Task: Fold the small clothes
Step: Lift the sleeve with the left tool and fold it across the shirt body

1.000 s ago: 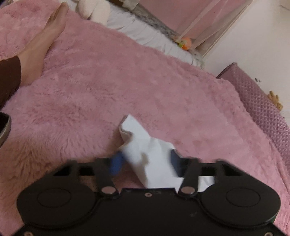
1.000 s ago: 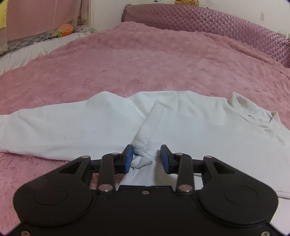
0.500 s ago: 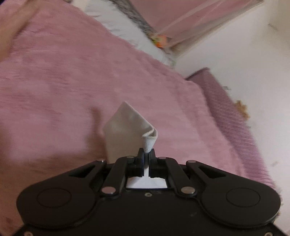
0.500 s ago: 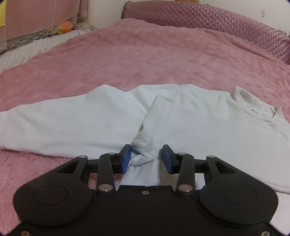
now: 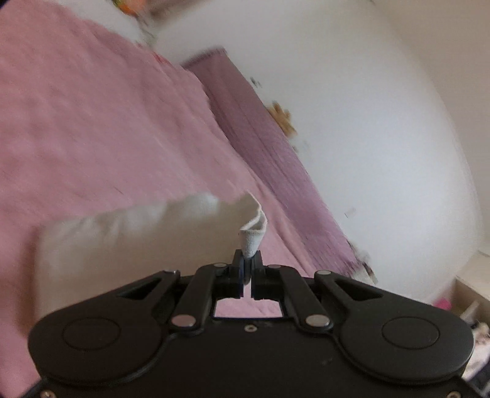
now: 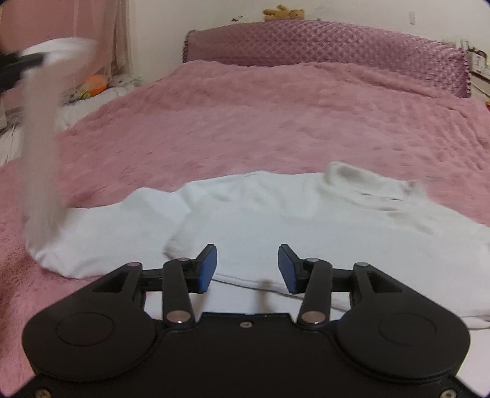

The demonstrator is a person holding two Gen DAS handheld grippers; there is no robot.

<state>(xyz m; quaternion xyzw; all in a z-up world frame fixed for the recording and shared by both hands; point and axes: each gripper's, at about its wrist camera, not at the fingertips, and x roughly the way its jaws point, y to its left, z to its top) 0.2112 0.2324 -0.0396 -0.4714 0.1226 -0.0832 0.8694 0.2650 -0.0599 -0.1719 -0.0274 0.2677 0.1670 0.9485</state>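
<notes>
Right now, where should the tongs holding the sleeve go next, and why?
Probably carry the sleeve across and lay it on the shirt body. The left tongs pinch its cuff, lifted above the blanket; the right tongs are open, holding nothing.

One white garment [image 6: 275, 214], one pink blanket [image 6: 260, 116], two hand-held grippers [image 6: 247, 269].

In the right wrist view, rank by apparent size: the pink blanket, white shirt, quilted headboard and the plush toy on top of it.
Largest to smallest as seen:
1. pink blanket
2. white shirt, though it lies nearer the camera, which inflates it
3. quilted headboard, far back, so probably understated
4. plush toy, plainly smallest
</notes>
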